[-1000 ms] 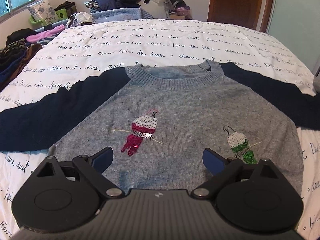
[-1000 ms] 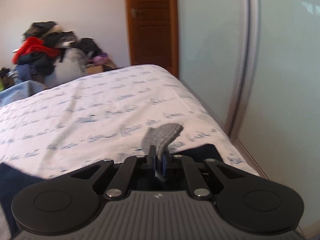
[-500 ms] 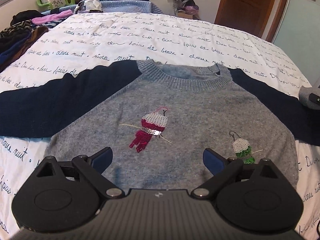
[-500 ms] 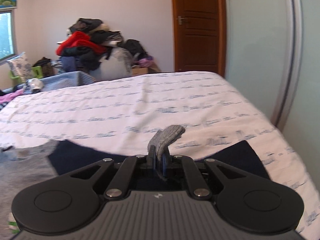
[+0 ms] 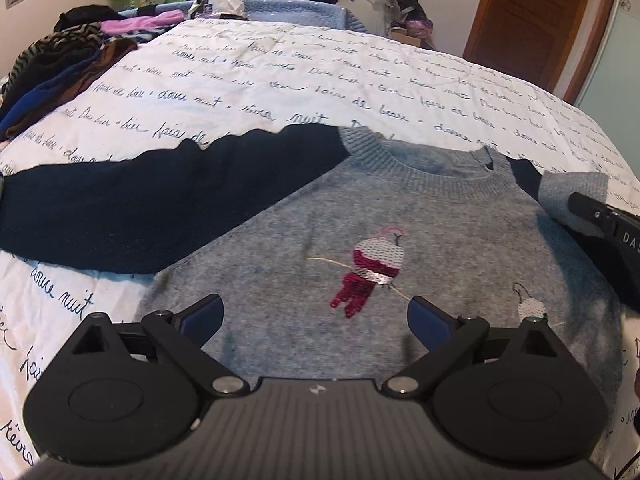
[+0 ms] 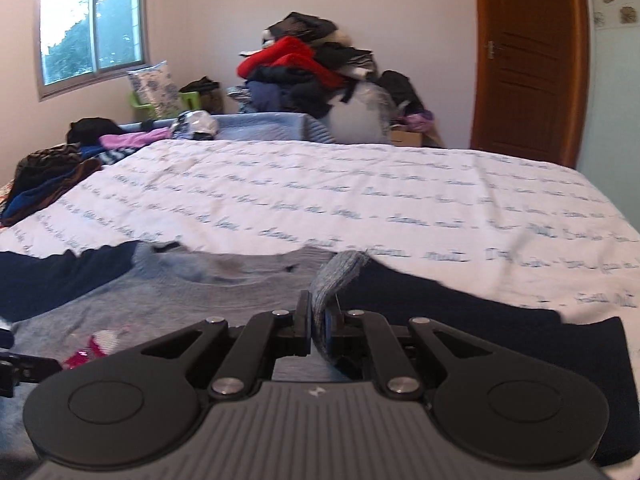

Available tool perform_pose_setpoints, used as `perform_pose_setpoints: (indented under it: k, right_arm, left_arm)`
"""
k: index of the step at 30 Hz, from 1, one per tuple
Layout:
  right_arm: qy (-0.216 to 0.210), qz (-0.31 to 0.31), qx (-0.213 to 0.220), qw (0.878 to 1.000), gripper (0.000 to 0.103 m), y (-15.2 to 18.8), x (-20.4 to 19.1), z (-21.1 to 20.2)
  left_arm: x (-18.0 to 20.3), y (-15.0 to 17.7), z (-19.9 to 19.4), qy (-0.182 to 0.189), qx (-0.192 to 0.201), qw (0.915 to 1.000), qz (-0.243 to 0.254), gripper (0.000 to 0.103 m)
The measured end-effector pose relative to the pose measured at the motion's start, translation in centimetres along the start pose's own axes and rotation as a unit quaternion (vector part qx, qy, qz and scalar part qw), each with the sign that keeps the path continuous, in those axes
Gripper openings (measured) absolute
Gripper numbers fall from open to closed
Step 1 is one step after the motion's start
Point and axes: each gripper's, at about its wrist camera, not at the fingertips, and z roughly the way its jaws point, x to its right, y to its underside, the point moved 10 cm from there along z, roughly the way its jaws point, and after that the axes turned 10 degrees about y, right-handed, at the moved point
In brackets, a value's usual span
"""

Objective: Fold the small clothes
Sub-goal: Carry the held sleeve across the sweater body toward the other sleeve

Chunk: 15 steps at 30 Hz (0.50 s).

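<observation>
A grey knit sweater (image 5: 420, 240) with navy sleeves and sequin birds lies face up on the white bed cover (image 5: 280, 72). Its left navy sleeve (image 5: 140, 200) stretches out flat to the left. My left gripper (image 5: 316, 316) hovers open over the sweater's lower front, nothing between its blue pads. My right gripper (image 6: 318, 320) is shut on the grey cuff (image 6: 332, 280) of the right sleeve, whose navy cloth (image 6: 460, 308) is folded in over the sweater's right shoulder. In the left wrist view the same cuff (image 5: 568, 192) and the right gripper's black body show at the right edge.
Folded dark clothes (image 5: 52, 76) are stacked along the bed's left edge. A heap of clothes (image 6: 304, 64) rises behind the bed's far end. A wooden door (image 6: 528, 56) and a pale glass panel stand at the right. A window (image 6: 92, 28) is at the far left.
My right gripper has carried the grey cuff leftward, from off the bed's right side in over the sweater's right shoulder. My left gripper shifted a little sideways and stayed open.
</observation>
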Motion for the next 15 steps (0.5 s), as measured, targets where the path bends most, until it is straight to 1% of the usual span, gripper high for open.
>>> perform_pose_setpoints:
  k: [5,8,12,13,15]
  right_arm:
    - [-0.013,-0.023,0.003,1.000,0.007,-0.1,-3.7,0.3]
    - [-0.025,-0.024,-0.001,0.999,0.007,-0.4,-4.8,0.8]
    - [-0.037,-0.036,0.005,0.999,0.007,-0.8,-6.8,0.8]
    - [-0.039,-0.042,0.007,0.998,0.007,-1.0,-7.4,0.7]
    - [-0.044,-0.055,0.011,0.997,0.007,-1.1,-8.6,0.7]
  left_arm:
    - [-1.4,-0.3,-0.2,0.000,0.007,0.9998,-0.017,0.097]
    - [-1.9,-0.8,-0.2,0.005,0.008,0.9996,-0.026,0.097]
    - [-2.0,-2.1,0.0,0.045,0.003,0.9974,-0.057,0.097]
    - [-2.1,-2.5,-0.1,0.052,0.004,0.9966,-0.064,0.097]
    - [-2.4,-3.2,-0.3,0.054,0.012,0.9961,-0.069,0.097]
